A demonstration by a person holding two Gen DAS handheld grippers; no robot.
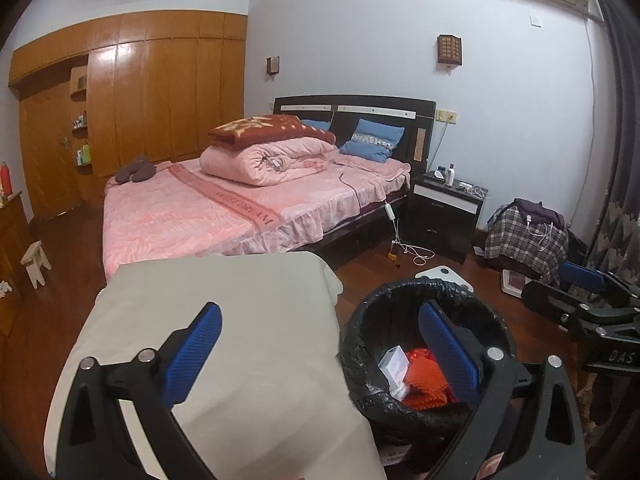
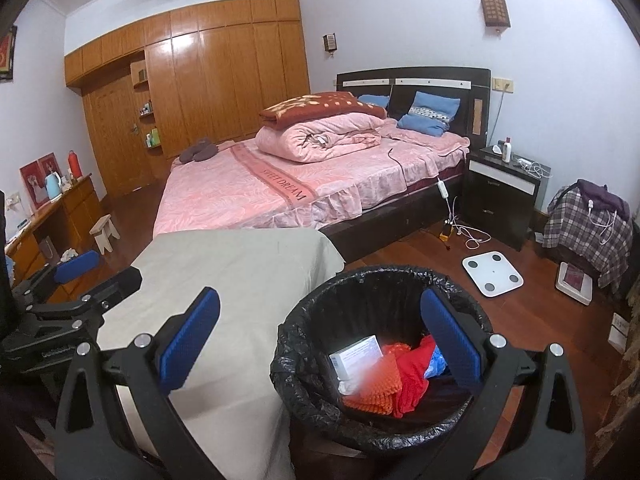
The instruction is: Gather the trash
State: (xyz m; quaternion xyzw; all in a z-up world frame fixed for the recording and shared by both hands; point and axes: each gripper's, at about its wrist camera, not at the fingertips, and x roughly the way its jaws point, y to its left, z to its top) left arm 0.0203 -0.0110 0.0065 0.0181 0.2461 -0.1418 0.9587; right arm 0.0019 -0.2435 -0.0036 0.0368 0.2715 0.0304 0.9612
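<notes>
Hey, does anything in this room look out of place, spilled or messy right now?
Nothing is spilled. The trash bin stands upright with its trash inside. The oddities are on the floor: a tangle of white charger cables trails beside the nightstand, a white bathroom scale lies askew mid-floor, and clothes are heaped over a chair.

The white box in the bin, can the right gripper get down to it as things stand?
Probably yes. The right gripper is open and empty above the bin, and the white box lies uncovered on top of the orange netting.
</notes>
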